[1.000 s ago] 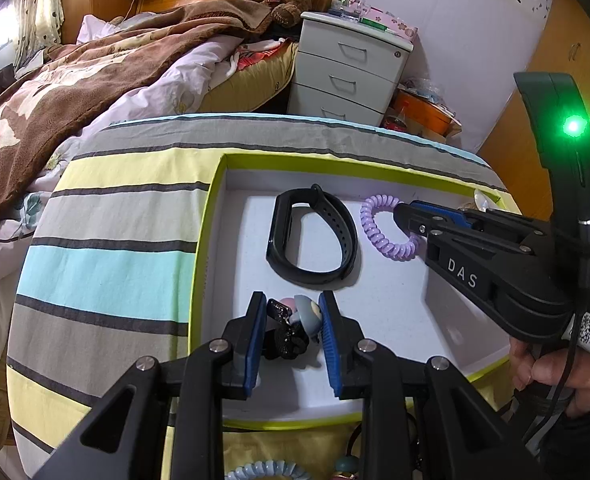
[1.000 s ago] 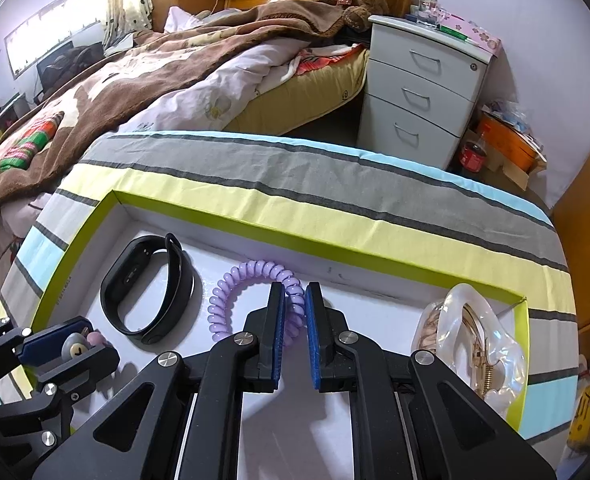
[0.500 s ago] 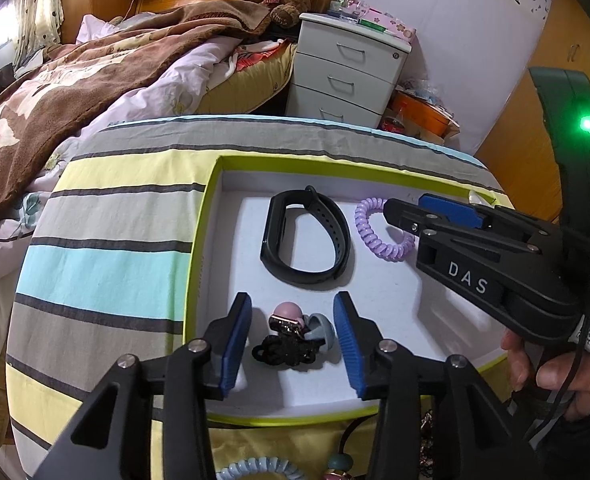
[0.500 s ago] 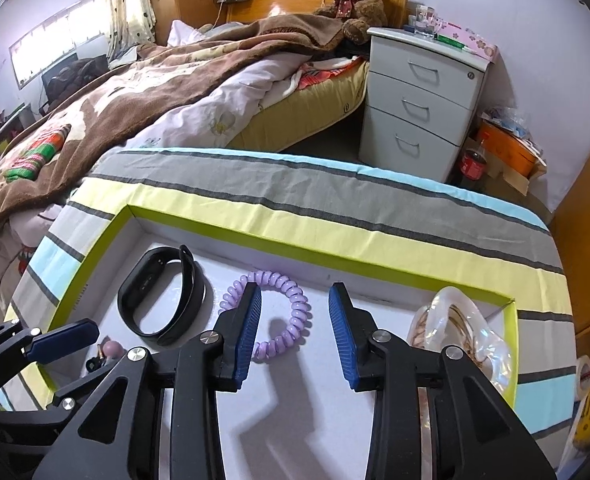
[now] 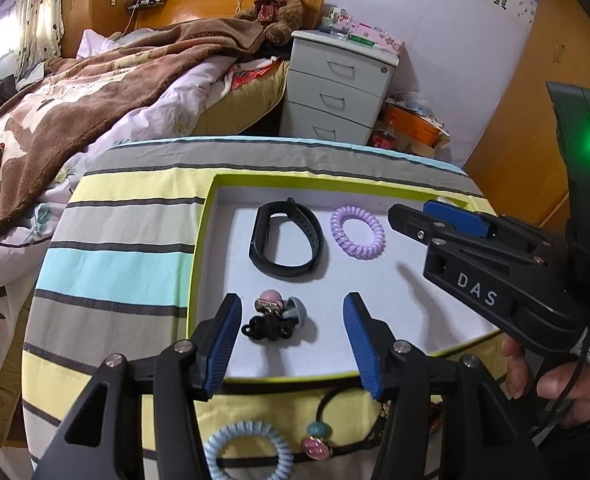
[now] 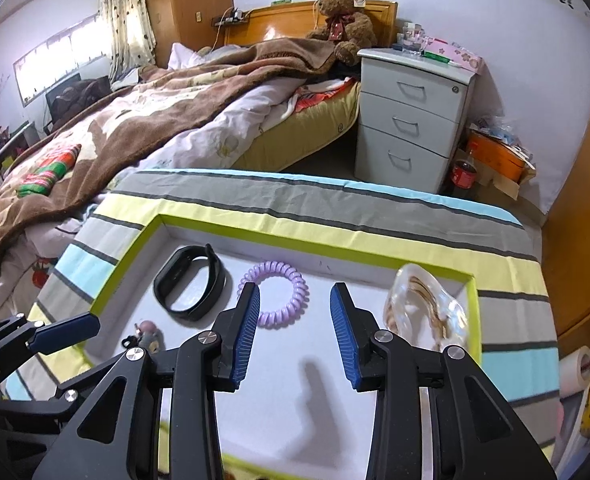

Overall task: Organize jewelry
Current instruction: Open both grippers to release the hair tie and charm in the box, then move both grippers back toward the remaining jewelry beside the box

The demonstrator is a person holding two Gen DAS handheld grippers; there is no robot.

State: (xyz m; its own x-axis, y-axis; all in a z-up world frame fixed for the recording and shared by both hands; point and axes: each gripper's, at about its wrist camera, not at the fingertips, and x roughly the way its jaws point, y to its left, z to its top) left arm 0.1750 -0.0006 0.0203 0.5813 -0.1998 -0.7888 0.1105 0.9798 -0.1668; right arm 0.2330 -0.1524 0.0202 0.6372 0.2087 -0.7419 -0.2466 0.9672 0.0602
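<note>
Left hand-held gripper (image 5: 293,330): spread wide, nothing between the blue pads, hovering over the near left part of the tray.
Right hand-held gripper (image 6: 295,330): spread wide too, gripping nothing, poised above the tray's middle; seen from the left wrist view as a black body marked DAS at the right, held by a hand (image 5: 551,376).
Tray (image 5: 203,248): shallow, white floor, lime-green rim, lying on the striped surface (image 5: 107,248).
Black hair tie with pink and grey beads (image 5: 275,318): on the tray floor between the left pads, touching neither.
Black wristband (image 5: 285,246): lying flat in the far left part of the tray.
Purple coil hair tie (image 5: 358,232): just right of the wristband, apart from it; in the right wrist view just beyond the left pad.
Clear pouch with gold-coloured pieces (image 6: 425,310): against the tray's right wall.
Blue coil hair tie (image 5: 247,454): outside the tray, on the surface near the camera, below the left fingers.
Beaded hair tie (image 5: 317,440): beside the blue coil, also outside the tray.
Background: bed with brown blanket (image 6: 135,120), teddy bear (image 6: 345,20), white drawer unit (image 6: 411,116).
</note>
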